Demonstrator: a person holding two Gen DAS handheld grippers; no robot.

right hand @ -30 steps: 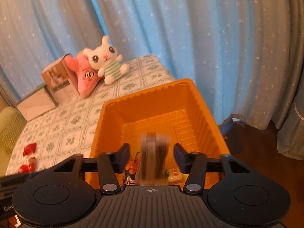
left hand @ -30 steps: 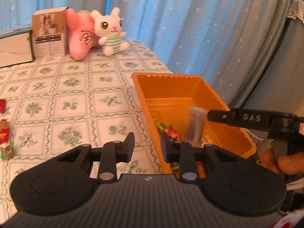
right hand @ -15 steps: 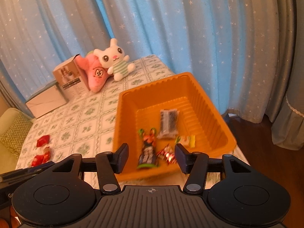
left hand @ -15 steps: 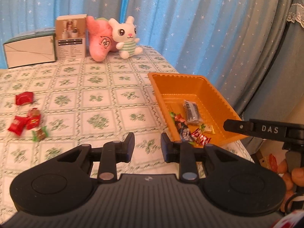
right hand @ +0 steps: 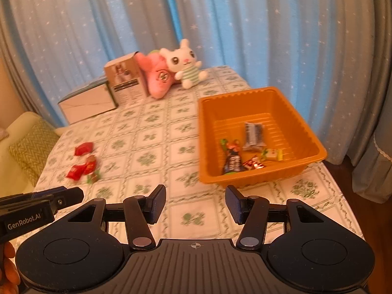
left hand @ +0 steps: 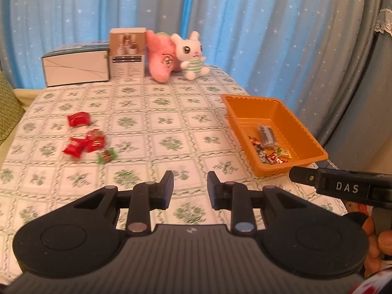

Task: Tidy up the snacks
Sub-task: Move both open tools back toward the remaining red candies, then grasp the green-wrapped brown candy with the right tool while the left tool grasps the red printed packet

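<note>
Snacks on the cloth: four red foil-wrapped sweets and one small green-and-brown wrapped candy lie in a loose cluster on the left of the green-patterned checked tablecloth; motion blur makes the count of red ones uncertain.
Snacks in the tray: the shallow orange plastic tray near the table's right edge holds about five pieces: a grey-clear ribbed packet, a dark blue bar wrapper, a red-and-silver candy, a yellow-green sweet and an orange-green one.
Left gripper: jaws stand a little apart with nothing between them, over bare cloth.
Right gripper: jaws spread wider, empty, just in front of the tray's near wall.
Back of table: one white flat carton, one upright brown printed box, one pink plush toy, one white plush rabbit.
Left view only: the right gripper's finger lettered "DAS" and a hand below it.
Right view only: a green patterned cushion and the left gripper's side marked "GenRobot.AI".
</note>
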